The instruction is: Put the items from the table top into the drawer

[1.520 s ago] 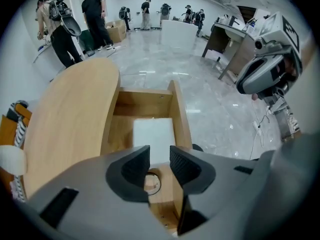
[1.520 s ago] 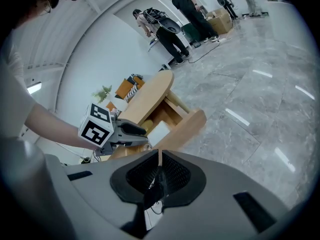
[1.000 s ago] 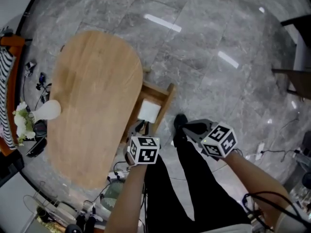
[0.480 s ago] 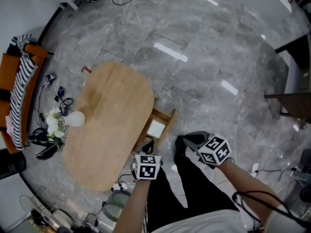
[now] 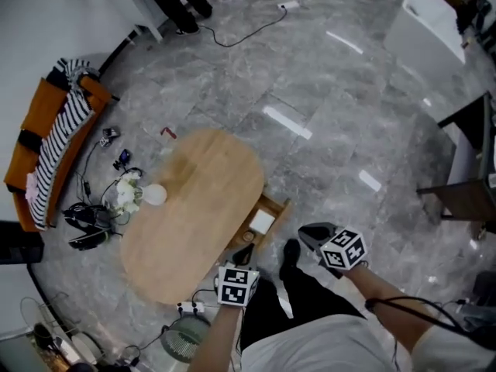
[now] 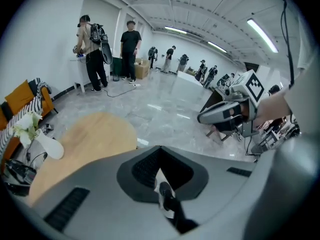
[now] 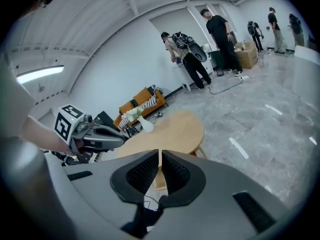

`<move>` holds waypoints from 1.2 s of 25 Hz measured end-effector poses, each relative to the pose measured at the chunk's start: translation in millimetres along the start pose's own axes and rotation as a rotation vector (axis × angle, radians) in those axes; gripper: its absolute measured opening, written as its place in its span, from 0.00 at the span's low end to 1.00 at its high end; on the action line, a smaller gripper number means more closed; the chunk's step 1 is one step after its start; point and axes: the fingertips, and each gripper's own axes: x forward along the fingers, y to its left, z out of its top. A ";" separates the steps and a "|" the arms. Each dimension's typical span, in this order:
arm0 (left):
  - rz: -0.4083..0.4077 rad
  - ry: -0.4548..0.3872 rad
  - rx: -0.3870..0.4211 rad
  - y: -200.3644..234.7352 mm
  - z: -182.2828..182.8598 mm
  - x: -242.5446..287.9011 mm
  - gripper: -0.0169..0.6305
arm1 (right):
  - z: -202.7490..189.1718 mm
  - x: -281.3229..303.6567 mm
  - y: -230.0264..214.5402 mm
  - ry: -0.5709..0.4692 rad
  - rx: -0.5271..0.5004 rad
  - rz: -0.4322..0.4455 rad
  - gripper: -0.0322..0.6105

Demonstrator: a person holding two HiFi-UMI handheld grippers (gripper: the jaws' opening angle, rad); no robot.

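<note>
The left gripper (image 6: 159,149) had its grey jaws together at the tips. Lower between the ribbed dark pads a small gap stayed open, and in it a white patch and a dark shape showed, which I could not identify. The right gripper (image 7: 160,153) had its jaws together too, with only a thin slit between the black textured pads and nothing in it.

In the head view both grippers were at the near side of the table (image 5: 194,215), which was an oval top of light wood with smooth rounded ends. The drawer (image 5: 280,206) stood pulled out from the table's near-right side, and it was a wooden box partly covered by the table's edge. Inside it lay a white flat square thing (image 5: 262,222) and beside this a small round thing (image 5: 248,236), too small to name. At the table's far-left edge stood a white vase (image 5: 155,194) with a round belly, and pale flowers (image 5: 125,194) beside it hung over the edge. Beyond the table, on the grey glossy stone floor, an orange sofa (image 5: 35,142) carried a striped cloth (image 5: 58,142).
</note>
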 end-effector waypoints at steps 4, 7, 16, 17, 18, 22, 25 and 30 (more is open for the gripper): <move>-0.015 -0.083 -0.046 -0.2 6.3 -47.7 0.03 | 13.3 -13.5 27.5 -0.026 -0.021 -0.030 0.12; -0.016 -0.134 -0.064 2.0 7.1 -81.1 0.03 | 18.2 -26.8 49.5 -0.049 -0.032 -0.047 0.12; -0.055 -0.222 -0.075 5.3 -2.4 -166.8 0.03 | 18.8 -44.4 127.5 -0.124 -0.043 -0.088 0.12; -0.061 -0.230 -0.066 3.2 -4.0 -172.1 0.03 | 18.3 -46.8 135.3 -0.134 -0.049 -0.094 0.12; -0.066 -0.238 -0.057 0.6 -5.8 -177.3 0.03 | 17.3 -49.2 143.1 -0.142 -0.056 -0.099 0.12; -0.088 -0.274 -0.039 -8.4 -13.5 -199.2 0.03 | 11.9 -57.4 172.7 -0.162 -0.092 -0.122 0.12; -0.098 -0.304 -0.041 -11.0 -18.7 -213.3 0.03 | 9.3 -63.9 190.3 -0.187 -0.104 -0.139 0.12; -0.106 -0.329 -0.044 -10.0 -27.5 -234.7 0.03 | 2.7 -73.5 208.1 -0.222 -0.096 -0.165 0.11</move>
